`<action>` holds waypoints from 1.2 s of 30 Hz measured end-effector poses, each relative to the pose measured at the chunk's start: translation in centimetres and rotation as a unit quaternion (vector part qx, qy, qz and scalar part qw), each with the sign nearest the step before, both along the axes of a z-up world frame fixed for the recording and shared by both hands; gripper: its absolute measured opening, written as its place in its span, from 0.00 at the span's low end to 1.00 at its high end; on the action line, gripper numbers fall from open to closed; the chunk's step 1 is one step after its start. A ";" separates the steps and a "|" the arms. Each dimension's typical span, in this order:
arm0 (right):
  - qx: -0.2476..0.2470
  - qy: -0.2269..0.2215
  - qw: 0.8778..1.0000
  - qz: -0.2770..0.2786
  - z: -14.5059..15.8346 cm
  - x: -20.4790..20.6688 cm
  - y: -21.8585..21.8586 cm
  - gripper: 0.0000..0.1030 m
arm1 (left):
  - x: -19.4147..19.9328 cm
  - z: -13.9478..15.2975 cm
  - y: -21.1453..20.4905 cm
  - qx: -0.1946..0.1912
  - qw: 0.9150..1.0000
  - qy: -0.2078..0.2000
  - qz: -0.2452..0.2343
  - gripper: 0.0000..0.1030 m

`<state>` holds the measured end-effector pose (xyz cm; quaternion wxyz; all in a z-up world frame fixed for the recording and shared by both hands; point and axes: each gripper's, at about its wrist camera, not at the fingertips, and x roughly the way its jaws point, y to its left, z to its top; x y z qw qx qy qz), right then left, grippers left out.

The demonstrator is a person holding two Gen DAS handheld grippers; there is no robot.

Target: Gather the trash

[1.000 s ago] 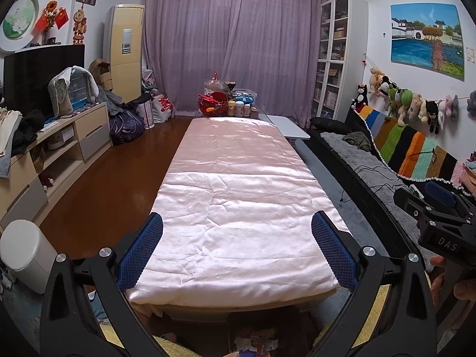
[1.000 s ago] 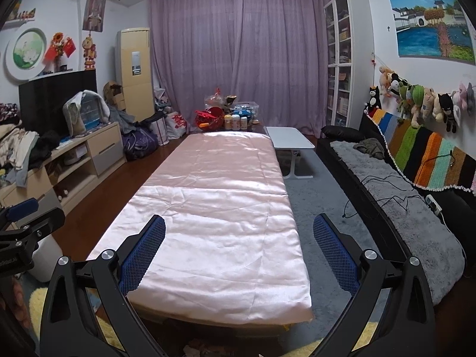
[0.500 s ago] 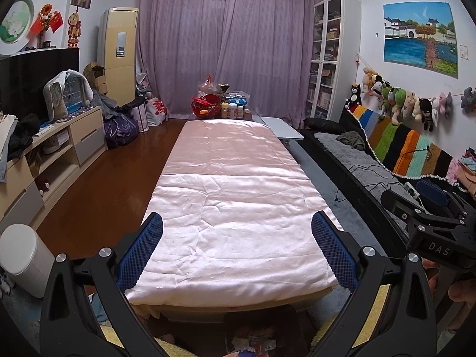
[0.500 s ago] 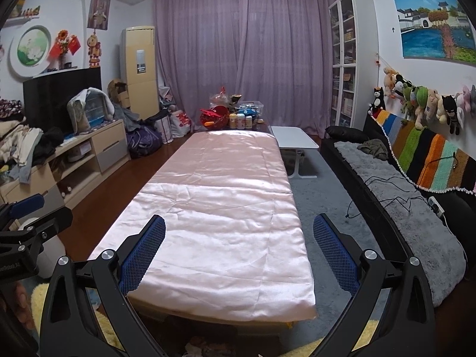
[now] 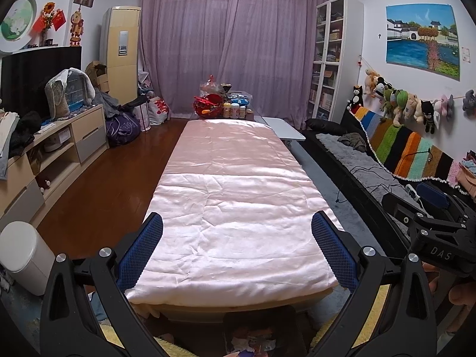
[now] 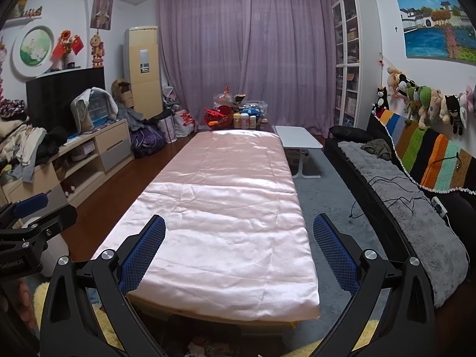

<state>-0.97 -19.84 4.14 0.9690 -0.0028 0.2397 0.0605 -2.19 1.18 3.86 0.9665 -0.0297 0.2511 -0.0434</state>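
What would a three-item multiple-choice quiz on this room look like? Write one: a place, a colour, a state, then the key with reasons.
1. Where does the white bin stand?
A. On the floor left of the long table
B. On the sofa
C. On the pink cloth

2. What colour are the pads on the left gripper?
A. Red
B. Blue
C. Green

3. How does the right gripper stand?
A. Shut on a wrapper
B. Shut on nothing
C. Open and holding nothing

Key: 1 A, the bin sits on the floor near the cabinet, left of the pink cloth. 2 B, both fingers carry blue mesh pads. 3 C, its jaws are spread wide with only the cloth seen between them; the trash lies below, by the table's near end.
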 end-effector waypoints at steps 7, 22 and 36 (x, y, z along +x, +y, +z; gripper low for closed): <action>0.001 -0.002 1.000 0.002 0.1 -0.2 0.1 0.97 | 0.1 0.0 -0.2 -0.001 1.000 0.000 0.003 0.92; 0.003 -0.002 1.000 0.004 0.2 -0.4 0.2 0.97 | 0.2 0.0 -0.3 -0.003 1.000 -0.001 0.003 0.92; 0.004 -0.002 1.000 0.003 0.2 -0.4 0.2 0.97 | 0.1 0.0 -0.6 -0.003 1.000 -0.001 0.002 0.92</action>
